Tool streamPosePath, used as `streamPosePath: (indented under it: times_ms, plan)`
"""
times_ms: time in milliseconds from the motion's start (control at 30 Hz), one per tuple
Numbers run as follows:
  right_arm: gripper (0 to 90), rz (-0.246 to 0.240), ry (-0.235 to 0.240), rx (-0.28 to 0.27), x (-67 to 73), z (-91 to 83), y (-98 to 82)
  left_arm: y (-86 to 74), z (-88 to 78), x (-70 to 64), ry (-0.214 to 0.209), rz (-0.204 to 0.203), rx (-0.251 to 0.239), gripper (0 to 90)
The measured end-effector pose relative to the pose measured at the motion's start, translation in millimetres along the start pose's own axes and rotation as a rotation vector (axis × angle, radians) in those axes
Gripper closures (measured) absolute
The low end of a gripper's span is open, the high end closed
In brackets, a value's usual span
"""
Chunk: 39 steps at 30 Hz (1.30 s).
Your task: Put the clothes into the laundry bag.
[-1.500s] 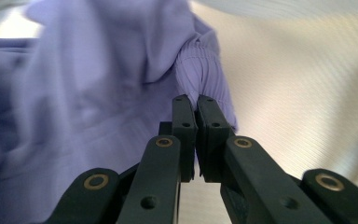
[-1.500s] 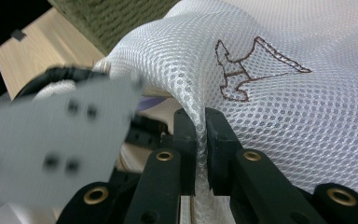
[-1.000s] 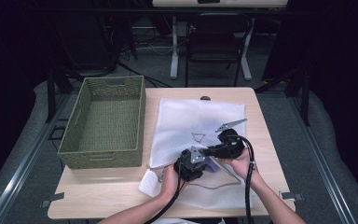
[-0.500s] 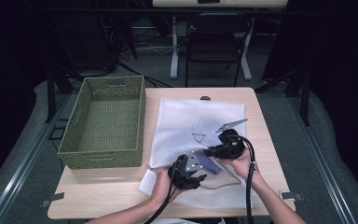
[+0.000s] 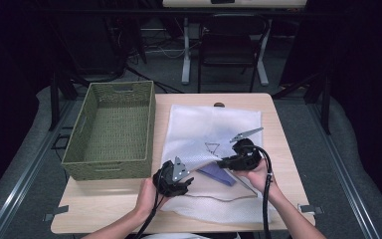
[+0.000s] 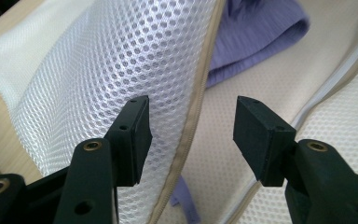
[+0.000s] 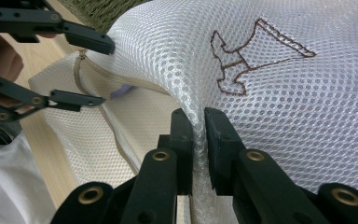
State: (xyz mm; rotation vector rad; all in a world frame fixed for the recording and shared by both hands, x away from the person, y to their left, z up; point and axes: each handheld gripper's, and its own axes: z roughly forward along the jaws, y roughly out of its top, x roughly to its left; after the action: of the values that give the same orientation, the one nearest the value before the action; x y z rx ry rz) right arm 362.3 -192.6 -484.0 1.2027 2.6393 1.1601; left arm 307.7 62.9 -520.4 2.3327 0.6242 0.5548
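A white mesh zip bag (image 5: 209, 124) lies flat on the table with a purple garment (image 5: 216, 173) inside its open mouth. My right gripper (image 7: 196, 121) is shut on a fold of the bag's upper layer and holds it lifted, just below a brown stitched emblem (image 7: 247, 60). In the high view the right gripper (image 5: 224, 162) sits at the bag's near right. My left gripper (image 6: 191, 116) has just been opening. The tan zipper edge (image 6: 200, 93) runs between its jaws, and the pads do not press on it. The purple garment (image 6: 256, 28) lies beyond.
A green woven basket (image 5: 151, 124) stands at the left of the wooden table (image 5: 104, 204), close to the bag's left edge. A chair (image 5: 229, 45) and desk legs stand on the floor beyond the far edge. A cable trails from each gripper toward the person.
My left gripper has drawn back to the left, away from the bag's mouth, and its jaws have spread apart. The right gripper has kept its hold and place.
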Motion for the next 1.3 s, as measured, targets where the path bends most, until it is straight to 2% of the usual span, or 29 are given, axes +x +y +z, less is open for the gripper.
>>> streamPosePath:
  times_ms: [67, 133, 267, 300, 433, 467, 600, 900, 967, 1067, 1300]
  plan:
    - [82.1, -0.004, 0.002, 0.001, 0.2, -0.1, -0.3, 0.7, 4.3, 0.0, -0.001, 0.008, 0.017, 48.3]
    - [82.0, -0.005, 0.002, 0.003, 0.3, -0.4, -0.7, 0.8, 8.1, -0.4, 0.020, 0.022, 0.028, 49.6]
    - [82.0, -0.008, -0.001, 0.009, 0.9, -0.3, -0.4, -0.6, 13.0, 2.0, 0.038, 0.037, 0.050, 56.0]
    - [82.1, -0.006, 0.001, 0.007, 1.2, -0.2, -0.4, -1.3, 13.7, 3.2, 0.032, 0.033, 0.052, 57.5]
    - [82.3, -0.013, 0.005, 0.015, 2.7, 0.6, -0.3, -3.9, 16.9, 6.8, 0.024, 0.026, 0.059, 69.8]
    - [82.3, -0.015, 0.003, 0.017, 3.0, 0.8, -0.5, -4.5, 17.5, 8.2, 0.008, 0.020, 0.059, 74.6]
    - [82.4, -0.019, 0.000, 0.025, 4.1, 1.2, -0.9, -5.5, 18.7, 8.5, -0.005, 0.028, 0.065, 88.2]
    - [82.2, -0.038, -0.001, 0.054, 3.0, 1.8, -4.1, -4.9, 10.8, 11.9, -0.087, 0.055, 0.071, 88.9]
    - [81.3, -0.038, -0.003, 0.063, 3.4, 1.8, -5.0, -5.0, 10.2, 12.0, -0.091, 0.057, 0.075, 89.0]
    - [79.7, -0.041, 0.000, 0.085, 3.1, 3.4, -6.9, -6.1, 10.4, 13.6, -0.134, 0.049, 0.080, 89.0]
    - [76.8, -0.057, -0.011, 0.135, 4.8, 5.8, -11.9, -7.1, 5.6, 15.1, -0.171, 0.062, 0.092, 89.1]
